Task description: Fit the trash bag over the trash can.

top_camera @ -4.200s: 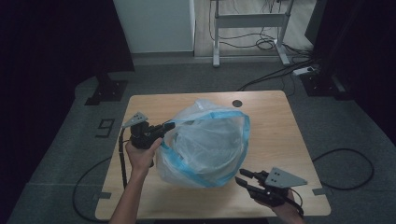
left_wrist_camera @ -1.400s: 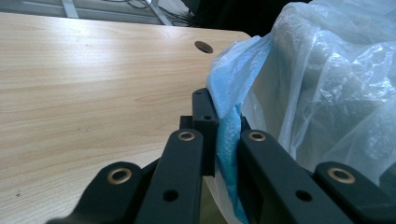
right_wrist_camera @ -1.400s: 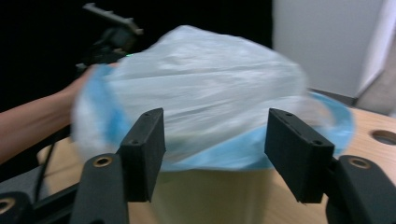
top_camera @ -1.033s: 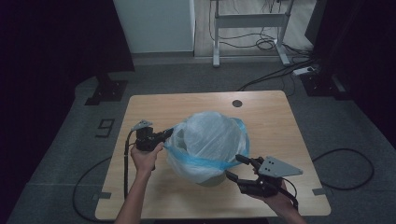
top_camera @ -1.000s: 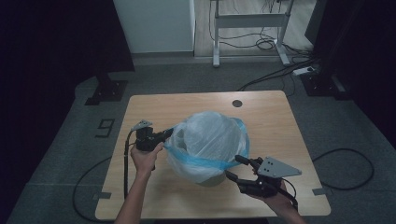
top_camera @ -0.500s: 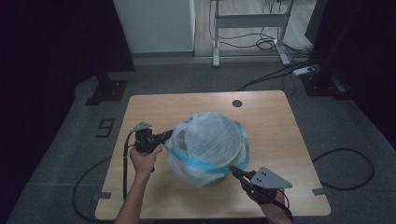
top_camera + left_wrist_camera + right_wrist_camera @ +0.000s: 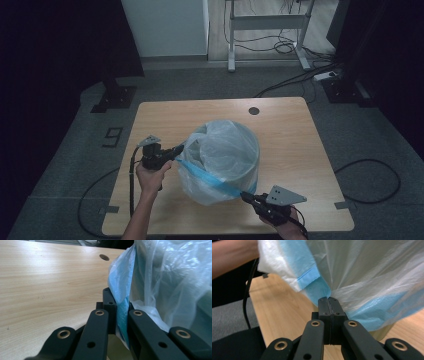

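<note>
The right tongs (image 7: 328,300) are now clamping shut on the blue hem of the plastic bag (image 7: 220,160). They have just been closing: a second ago they stood agape beside the bag, lower down the near right of the bin (image 7: 247,167), and now a pinch of film is bunching between the black pads. The left tongs (image 7: 120,307) are keeping their tight pinch on the blue band at the bin's left side, as before. With both sides of the hem gripped, the person is probably pulling the bag down over the bin's rim, and that stretch is partly done.

The bag is thin, crinkly, translucent white film with a blue band along its edge, draping and puckering over the round, pale, smooth-walled bin. The bin is standing near the middle of the counter (image 7: 165,120), a light wood-grain top with a dark round hole (image 7: 254,110) toward its far edge.
</note>
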The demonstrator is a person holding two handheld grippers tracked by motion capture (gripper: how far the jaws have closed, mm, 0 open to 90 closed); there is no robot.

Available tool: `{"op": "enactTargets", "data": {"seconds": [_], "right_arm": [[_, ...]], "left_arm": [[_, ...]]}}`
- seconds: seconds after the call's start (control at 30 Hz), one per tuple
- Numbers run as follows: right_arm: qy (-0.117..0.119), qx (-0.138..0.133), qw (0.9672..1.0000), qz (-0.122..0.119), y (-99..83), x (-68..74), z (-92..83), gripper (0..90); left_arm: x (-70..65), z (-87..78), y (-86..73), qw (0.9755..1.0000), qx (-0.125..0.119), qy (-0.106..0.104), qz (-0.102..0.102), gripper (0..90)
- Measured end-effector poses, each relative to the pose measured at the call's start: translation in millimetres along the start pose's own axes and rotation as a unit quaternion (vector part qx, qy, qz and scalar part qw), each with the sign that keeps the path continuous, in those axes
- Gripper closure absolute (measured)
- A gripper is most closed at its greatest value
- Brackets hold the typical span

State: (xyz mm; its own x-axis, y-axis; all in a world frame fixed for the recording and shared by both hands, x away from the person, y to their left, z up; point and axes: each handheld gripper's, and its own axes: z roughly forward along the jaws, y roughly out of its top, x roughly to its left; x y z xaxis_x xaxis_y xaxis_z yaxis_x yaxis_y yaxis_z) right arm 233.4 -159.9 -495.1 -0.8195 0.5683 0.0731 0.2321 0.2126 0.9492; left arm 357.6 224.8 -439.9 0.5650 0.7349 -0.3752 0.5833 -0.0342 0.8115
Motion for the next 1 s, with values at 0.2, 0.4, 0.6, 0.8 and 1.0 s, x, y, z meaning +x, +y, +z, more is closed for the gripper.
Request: {"op": "enactTargets", "data": {"seconds": [0.2, 0.4, 0.6, 0.8, 1.0], "right_arm": [[0.011, 0.015, 0.9997, -0.016, -6.3, 2.3, -0.2, 88.3], [0.018, 0.044, 0.9987, -0.02, -8.8, -2.1, 3.8, 88.1], [-0.004, 0.07, 0.9975, -0.003, -20.7, -19.9, 10.0, 88.1], [-0.018, 0.094, 0.9953, 0.014, -31.3, -31.8, 13.8, 87.2], [-0.015, 0.042, 0.9987, 0.024, -18.9, -32.5, -3.1, 68.2]], "left_arm": [[-1.7, -14.4, -8.5, 0.9999, 0.009, -0.006, 0.005, 89.0], [-0.2, -20.5, -15.5, 0.9995, 0.027, -0.014, 0.006, 89.0], [1.3, -11.3, -17.0, 0.9991, 0.043, -0.006, 0.0, 89.0], [-0.5, 0.7, -20.1, 0.9985, 0.054, -0.007, -0.001, 88.9], [0.8, 1.8, -21.0, 0.9987, 0.05, -0.009, -0.005, 88.9]]}}
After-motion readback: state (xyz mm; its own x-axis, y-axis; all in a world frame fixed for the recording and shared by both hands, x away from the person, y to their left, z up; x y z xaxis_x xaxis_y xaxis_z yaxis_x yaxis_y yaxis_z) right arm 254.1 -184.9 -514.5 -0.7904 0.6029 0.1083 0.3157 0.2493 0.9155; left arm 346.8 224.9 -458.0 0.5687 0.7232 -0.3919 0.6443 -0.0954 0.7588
